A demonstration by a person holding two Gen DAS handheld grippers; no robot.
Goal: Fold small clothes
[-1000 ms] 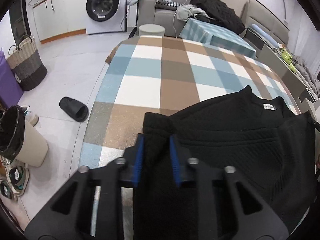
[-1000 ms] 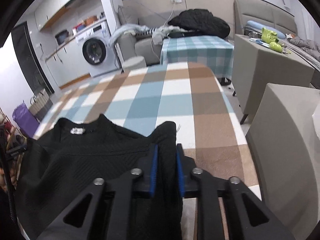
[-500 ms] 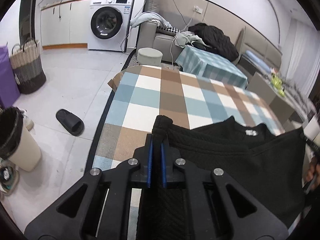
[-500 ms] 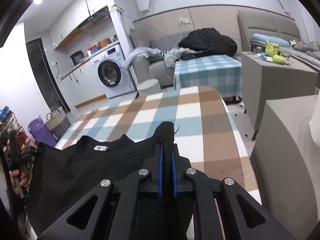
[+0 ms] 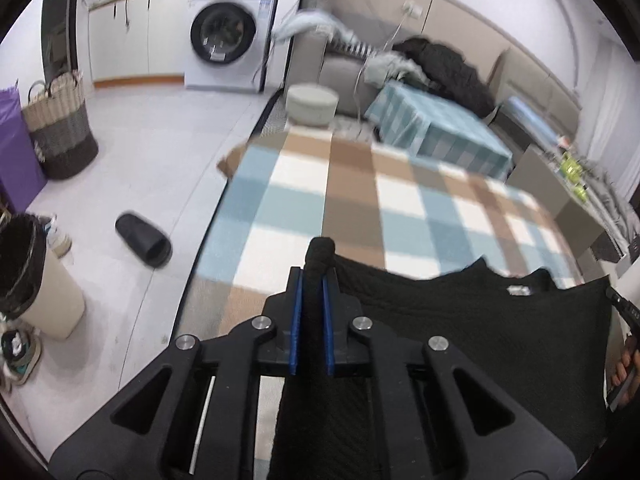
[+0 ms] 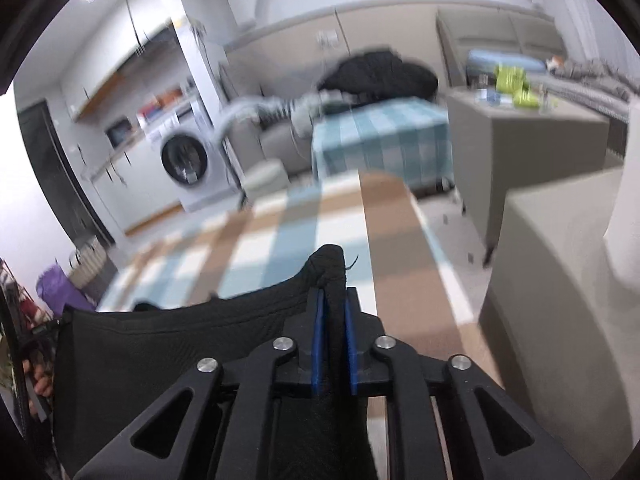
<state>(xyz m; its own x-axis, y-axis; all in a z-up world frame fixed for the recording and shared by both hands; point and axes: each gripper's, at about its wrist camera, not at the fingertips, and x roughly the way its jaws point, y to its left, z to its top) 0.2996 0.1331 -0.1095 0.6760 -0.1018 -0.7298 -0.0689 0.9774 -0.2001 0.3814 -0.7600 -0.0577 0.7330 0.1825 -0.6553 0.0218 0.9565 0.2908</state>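
Left hand-held gripper [image 5: 311, 300]: its blue pads [image 5: 295, 320] pinch a bunched edge of the black sweater [image 5: 460, 320], and the jaws are easing apart with the cloth between them.
Right hand-held gripper [image 6: 331, 320]: its blue pads [image 6: 318, 340] clamp another bunched edge of the same sweater [image 6: 180, 344], and the jaws are opening with the fabric between them.
Black sweater: it hangs stretched between the two grippers, above the near end of the tabletop, its collar with a white label [image 5: 518, 290] facing up.
Tabletop [image 5: 360, 200]: covered with a blue, brown and white checked cloth.
Floor [image 5: 160, 160]: a black slipper [image 5: 144, 240] lies beside the tabletop, and a woven basket [image 5: 60, 132] stands well apart from it.
Washing machine [image 5: 228, 36]: against the far wall.
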